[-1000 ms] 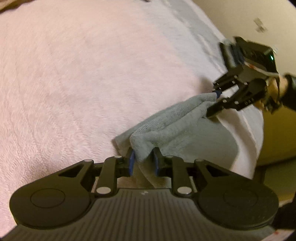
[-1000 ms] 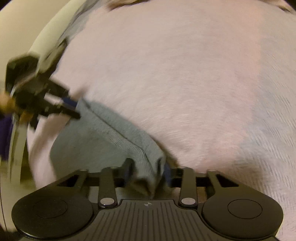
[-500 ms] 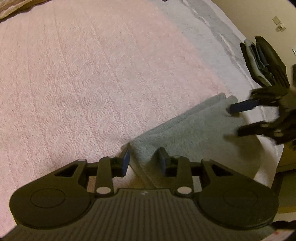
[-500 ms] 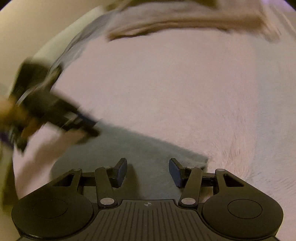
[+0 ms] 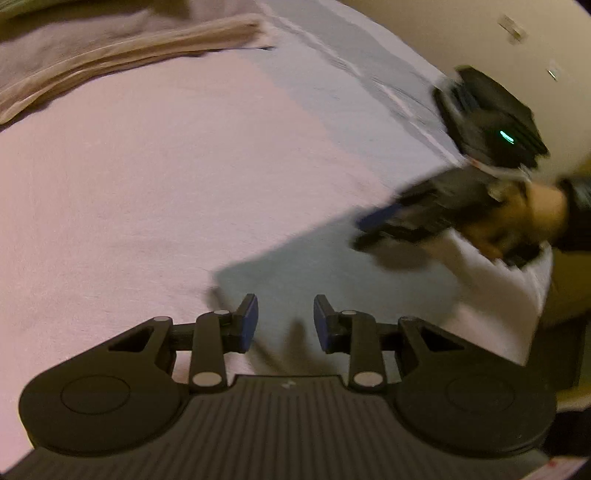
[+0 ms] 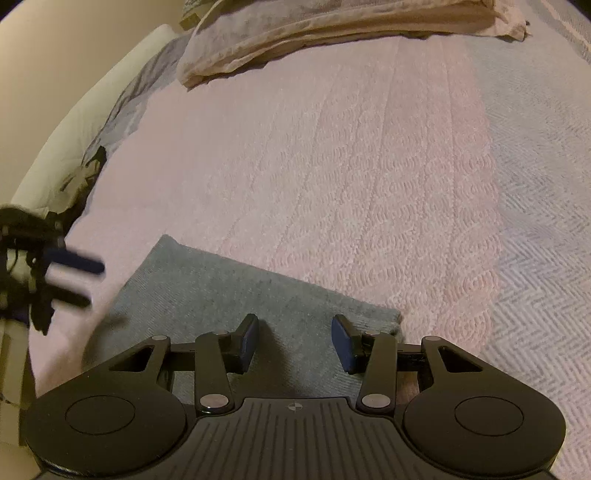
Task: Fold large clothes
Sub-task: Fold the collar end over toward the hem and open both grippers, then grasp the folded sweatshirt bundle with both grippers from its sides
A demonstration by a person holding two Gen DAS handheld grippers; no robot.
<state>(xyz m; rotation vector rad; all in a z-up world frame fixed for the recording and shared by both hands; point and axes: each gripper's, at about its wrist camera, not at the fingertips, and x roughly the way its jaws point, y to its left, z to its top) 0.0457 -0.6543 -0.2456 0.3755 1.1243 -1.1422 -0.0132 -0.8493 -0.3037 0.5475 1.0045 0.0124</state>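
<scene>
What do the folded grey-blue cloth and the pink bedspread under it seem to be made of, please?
Folded grey-blue cloth: probably soft cotton terry or knit, with a matte, finely ribbed nap. Pink bedspread: apparently woven cotton, matte, with raised scallop patterning in stripes.

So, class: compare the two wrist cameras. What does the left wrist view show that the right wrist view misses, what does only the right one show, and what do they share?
Only the left wrist view shows the person's hand holding the right gripper, with a green light on its body, and a pale wall behind.

Only the right wrist view shows the bedspread's woven pattern sharply, and the left gripper blurred at the frame's edge.

Both show the folded grey garment lying flat, the beige folded cloth beyond, and both grippers open.
</scene>
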